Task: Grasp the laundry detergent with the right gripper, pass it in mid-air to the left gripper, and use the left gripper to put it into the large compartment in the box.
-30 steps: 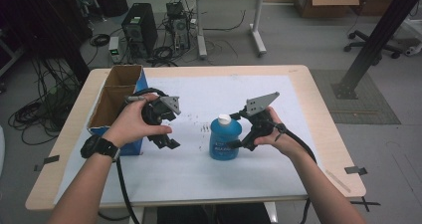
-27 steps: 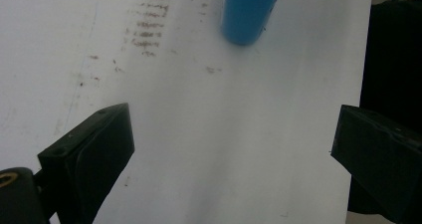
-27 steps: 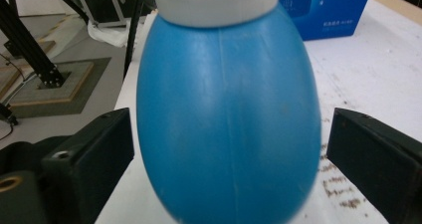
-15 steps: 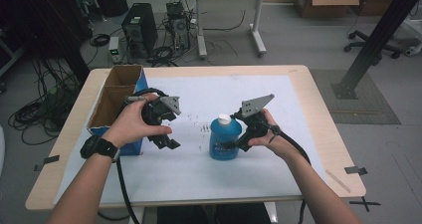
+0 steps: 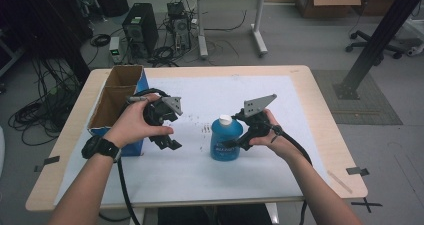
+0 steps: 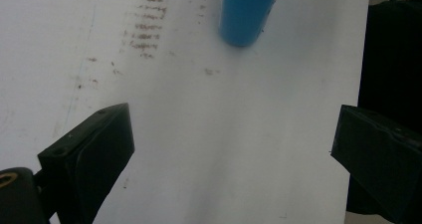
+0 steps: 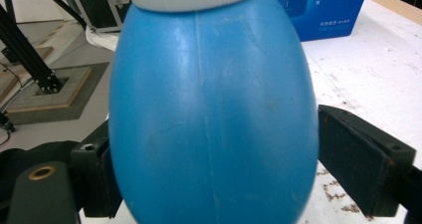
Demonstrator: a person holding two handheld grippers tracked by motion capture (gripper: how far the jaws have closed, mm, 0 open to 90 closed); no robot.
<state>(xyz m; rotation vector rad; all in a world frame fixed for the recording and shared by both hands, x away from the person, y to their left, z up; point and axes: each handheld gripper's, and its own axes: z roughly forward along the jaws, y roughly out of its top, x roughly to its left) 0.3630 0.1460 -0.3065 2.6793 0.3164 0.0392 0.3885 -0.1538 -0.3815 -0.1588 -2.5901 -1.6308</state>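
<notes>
Bottle [image 7: 211, 119], blue, egg-shaped, white-capped, stands upright between the right tool's [image 5: 239, 141] just-closing jaws, barely touched.

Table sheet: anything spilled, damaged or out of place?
Brown specks smear the white sheet just left of the blue bottle, like dried residue. The bottle stands upright with its white cap on; nothing looks fresh or wet.
</notes>
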